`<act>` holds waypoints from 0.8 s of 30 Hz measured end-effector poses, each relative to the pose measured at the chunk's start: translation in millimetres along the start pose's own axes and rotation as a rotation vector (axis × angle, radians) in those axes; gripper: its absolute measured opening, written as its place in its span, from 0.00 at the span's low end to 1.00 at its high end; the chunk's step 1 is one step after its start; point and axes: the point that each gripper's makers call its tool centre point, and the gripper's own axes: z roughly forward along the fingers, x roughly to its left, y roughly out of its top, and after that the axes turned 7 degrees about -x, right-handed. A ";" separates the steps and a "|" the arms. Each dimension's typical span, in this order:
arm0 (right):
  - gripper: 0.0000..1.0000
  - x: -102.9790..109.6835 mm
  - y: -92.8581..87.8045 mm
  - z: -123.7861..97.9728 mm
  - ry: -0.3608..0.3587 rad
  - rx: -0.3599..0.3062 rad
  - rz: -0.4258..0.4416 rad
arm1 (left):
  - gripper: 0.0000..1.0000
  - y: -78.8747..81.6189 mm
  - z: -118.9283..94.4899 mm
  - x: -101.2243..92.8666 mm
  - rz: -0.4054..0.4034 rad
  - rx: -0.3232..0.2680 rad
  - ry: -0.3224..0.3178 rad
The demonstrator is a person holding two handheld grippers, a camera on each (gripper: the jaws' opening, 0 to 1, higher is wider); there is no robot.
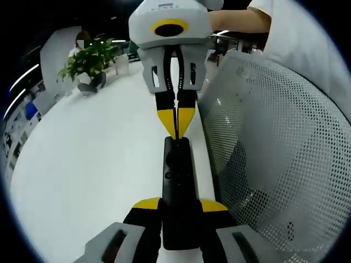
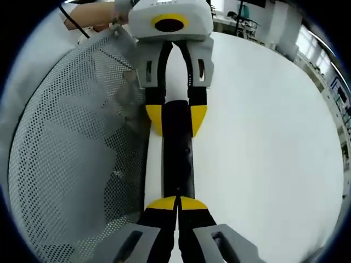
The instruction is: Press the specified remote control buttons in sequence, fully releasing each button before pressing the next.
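Note:
A slim black remote control (image 1: 178, 186) lies lengthwise above the white table (image 1: 93, 170). My left gripper (image 1: 180, 205) is shut on its near end, one yellow-tipped jaw on each side. My right gripper (image 1: 176, 129) reaches in from the far side, its jaws shut together, and its joined tips touch the remote's far end, by the small buttons. In the right gripper view the remote (image 2: 178, 159) runs away from my shut right gripper (image 2: 176, 204), whose tips rest on its near end. The left gripper (image 2: 176, 118) clamps the other end.
A grey mesh chair back (image 1: 274, 164) stands close beside the remote, and it is also seen in the right gripper view (image 2: 71, 148). A potted plant (image 1: 88, 60) stands at the table's far end. A person's arm (image 1: 241, 19) holds the right gripper.

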 end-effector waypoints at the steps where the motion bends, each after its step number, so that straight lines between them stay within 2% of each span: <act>1: 0.00 0.3 -0.2 0.5 -0.007 0.002 -0.005 | 0.23 0.2 0.3 0.0 0.001 0.003 -0.001; 5: 0.00 -2.5 -0.1 2.2 -0.048 0.053 -0.089 | 0.23 0.7 1.2 -0.2 0.009 0.021 -0.004; 7: 0.00 -2.1 0.3 3.2 -0.069 0.057 -0.090 | 0.23 1.4 1.5 -0.1 0.010 0.023 -0.005; 11: 0.00 -3.8 -0.7 1.1 -0.098 0.003 -0.069 | 0.23 1.5 2.5 0.2 0.018 0.038 -0.010; 14: 0.00 -5.7 -0.4 1.7 -0.115 -0.042 0.005 | 0.23 1.2 2.5 0.2 0.019 0.052 -0.012; 20: 0.00 -6.6 -1.6 0.4 -0.123 -0.120 0.058 | 0.23 0.7 2.7 0.4 0.008 0.060 -0.007; 24: 0.00 -7.5 -0.9 -1.4 -0.129 -0.121 0.060 | 0.23 0.9 3.0 0.3 0.007 0.069 -0.007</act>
